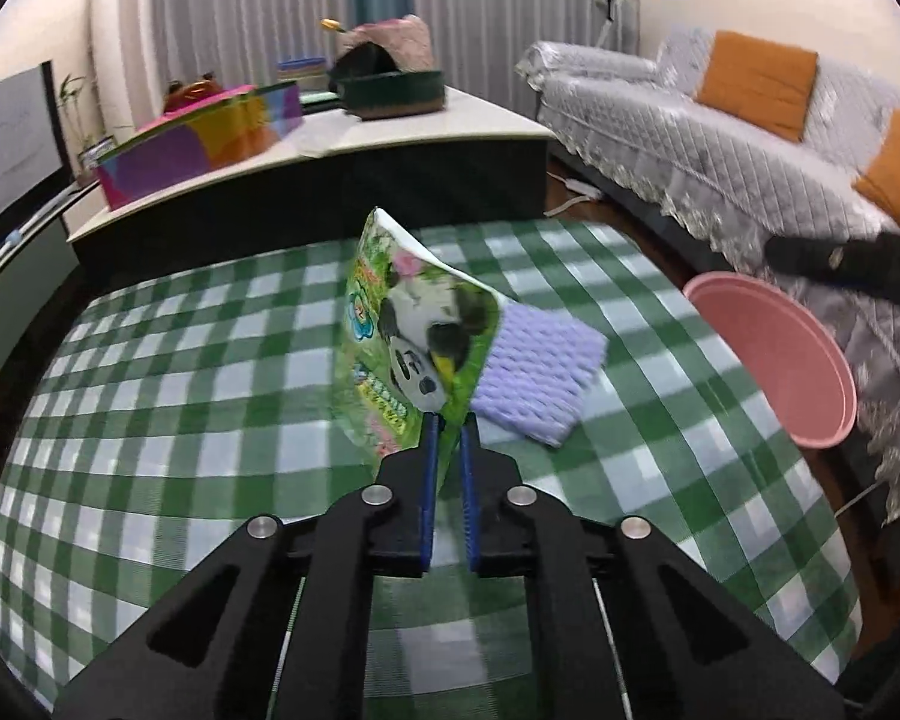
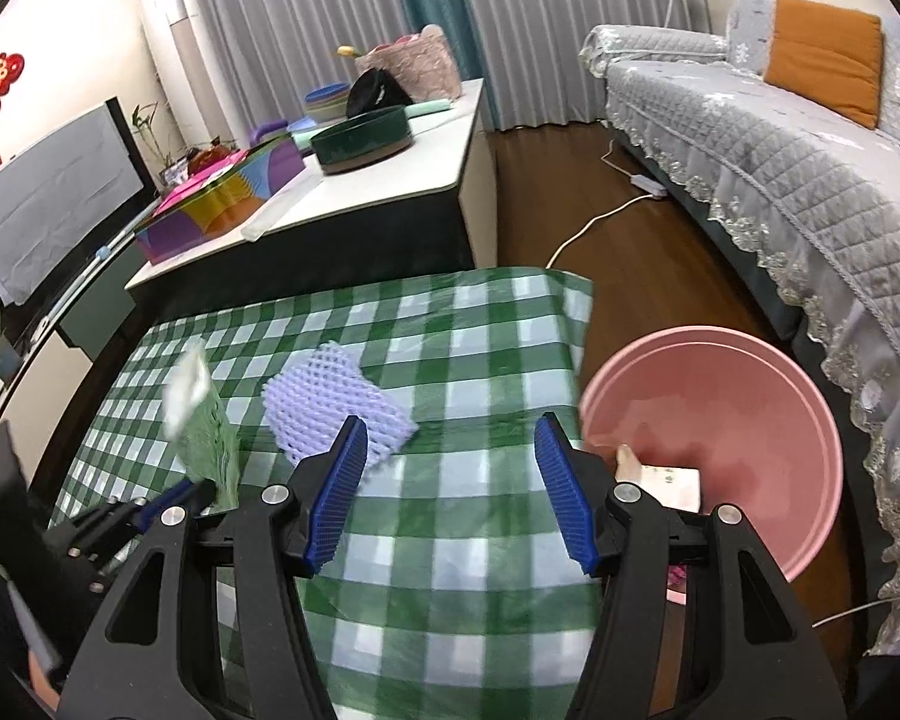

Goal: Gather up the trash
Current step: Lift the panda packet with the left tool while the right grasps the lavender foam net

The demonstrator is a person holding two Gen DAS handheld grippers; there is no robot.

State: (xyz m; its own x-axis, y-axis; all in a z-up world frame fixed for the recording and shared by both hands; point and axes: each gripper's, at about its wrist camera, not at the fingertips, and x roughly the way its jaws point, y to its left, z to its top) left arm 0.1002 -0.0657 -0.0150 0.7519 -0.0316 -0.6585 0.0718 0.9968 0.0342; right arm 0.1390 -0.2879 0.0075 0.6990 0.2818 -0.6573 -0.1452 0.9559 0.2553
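Note:
My left gripper (image 1: 449,420) is shut on the bottom edge of a green snack wrapper with a panda print (image 1: 414,330), which stands lifted above the green checked tablecloth (image 1: 180,396). From the right wrist view the same wrapper (image 2: 204,420) hangs at the left, pinched by the left gripper (image 2: 195,489). A purple foam fruit net (image 1: 534,372) lies on the cloth just behind and right of the wrapper. My right gripper (image 2: 450,438) stands open over the cloth, with the foam net (image 2: 336,402) just ahead of its left finger. A pink basin (image 2: 750,396) sits off the table's right edge with paper scraps (image 2: 666,480) inside.
Behind the table stands a low white-topped cabinet (image 2: 390,192) with a colourful box (image 2: 222,204), a dark green round tin (image 2: 363,141) and bags. A grey covered sofa (image 2: 810,180) with orange cushions runs along the right. A white cable (image 2: 600,222) lies on the wooden floor.

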